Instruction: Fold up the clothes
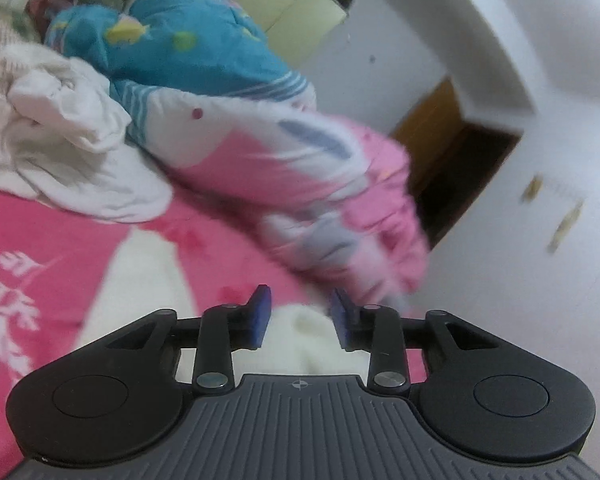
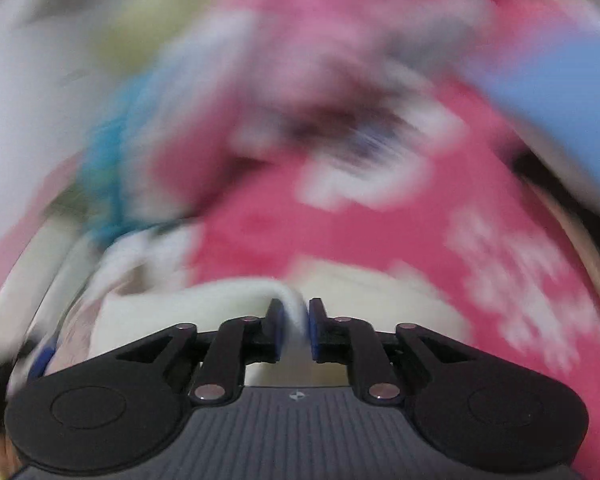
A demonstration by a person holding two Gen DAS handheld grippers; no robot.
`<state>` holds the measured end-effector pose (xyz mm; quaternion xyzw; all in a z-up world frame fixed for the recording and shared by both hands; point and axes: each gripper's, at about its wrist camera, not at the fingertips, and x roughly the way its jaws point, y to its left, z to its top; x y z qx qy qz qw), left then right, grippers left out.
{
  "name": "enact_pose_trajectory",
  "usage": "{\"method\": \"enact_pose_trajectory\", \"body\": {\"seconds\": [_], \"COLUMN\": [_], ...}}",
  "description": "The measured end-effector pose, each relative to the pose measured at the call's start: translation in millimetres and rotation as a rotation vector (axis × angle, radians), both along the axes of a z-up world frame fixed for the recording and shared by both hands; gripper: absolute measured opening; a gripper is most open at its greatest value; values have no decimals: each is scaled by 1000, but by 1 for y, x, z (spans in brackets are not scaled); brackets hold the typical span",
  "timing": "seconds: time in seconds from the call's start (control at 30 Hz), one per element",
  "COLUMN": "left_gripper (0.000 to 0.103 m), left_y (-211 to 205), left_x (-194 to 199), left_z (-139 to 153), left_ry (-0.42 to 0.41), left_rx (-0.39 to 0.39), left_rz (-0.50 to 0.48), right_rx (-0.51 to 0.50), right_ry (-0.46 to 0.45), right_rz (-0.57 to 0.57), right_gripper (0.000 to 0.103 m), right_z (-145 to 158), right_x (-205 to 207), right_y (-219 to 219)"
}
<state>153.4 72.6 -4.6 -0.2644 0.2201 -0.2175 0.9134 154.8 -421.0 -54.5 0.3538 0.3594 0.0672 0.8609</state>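
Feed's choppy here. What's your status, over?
Left gripper open, empty, over pink blanket. Right gripper shut on white cloth, view badly blurred. Quilt and white pile beyond.

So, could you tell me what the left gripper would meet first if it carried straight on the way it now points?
Most likely the cream-white fabric lying on the pink bedspread just ahead of the open left gripper. Farther on lies the pink-and-white quilt, though depth is hard to judge here.

On the pink bedspread (image 1: 60, 216) lay one crumpled white garment (image 1: 68, 148) and, just beside it, one blue, white and pink quilt (image 1: 228, 120). Beyond the bedspread stood one brown doorway (image 1: 456, 152). Two grippers showed.
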Motion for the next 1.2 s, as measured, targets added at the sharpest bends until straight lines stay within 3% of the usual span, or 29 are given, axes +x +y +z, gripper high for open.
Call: {"method": "enact_pose_trajectory", "body": {"seconds": [0.03, 0.1, 0.13, 0.27, 0.37, 0.4, 0.43, 0.53, 0.63, 0.7, 0.77, 0.8, 0.83, 0.9, 0.93, 1.0, 1.2], "left_gripper": [33, 33, 34, 36, 36, 36, 36, 38, 42, 44, 44, 44, 44, 44, 44, 44, 44], "left_y": [-2, -3, -3, -7, -10, -11, -12, -15, -16, -17, -17, -18, -18, -17, -17, -20, -29], "left_x": [-1, -5, -6, -11, -14, -15, -17, -20, -32, -40, -47, -48, -49, -53, -53, -52, -49], "left_z": [-6, -13, -15, -22, -27, -29, -31, -36, -37, -37, -37, -36, -35, -32, -32, -32, -34], "left_ry": [5, 6, 9, 22, 32, 36, 39, 49, 45, 40, 36, 34, 32, 20, 19, 22, 31], "left_rx": [35, 95, 106, 123, 135, 139, 143, 155, 156, 155, 159, 166, 173, 193, 198, 203, 220], "left_rz": [-7, -19, -22, -31, -37, -39, -41, -48, -43, -40, -33, -30, -29, -25, -26, -31, -46], "right_rx": [39, 99, 88, -152, -268, -314, -389, -670, -999, -1094, -1188, -1234, -1280, -1371, -1312, -1100, -913], "right_ry": [37, 23, -5, -193, -341, -381, -416, -503, -555, -522, -488, -470, -453, -416, -434, -457, -365], "right_rz": [-5, -34, -33, -30, 88, 145, 217, 392, 496, 456, 413, 391, 369, 323, 224, -4, -200], "right_gripper": [19, 31, 31, 31, 34, 41, 51, 69, 74, 73, 59, 24, 5, 3, 3, 2, 0], "right_z": [-17, -30, -26, 24, 67, 77, 83, 80, 54, 39, 24, 17, 10, -5, 14, 58, 53], "right_x": [3, -9, -17, -65, -93, -102, -112, -138, -158, -157, -156, -155, -155, -154, -161, -181, -213], "right_y": [-10, -23, -25, -9, 32, 51, 76, 153, 227, 231, 234, 236, 238, 241, 226, 178, 109]}}
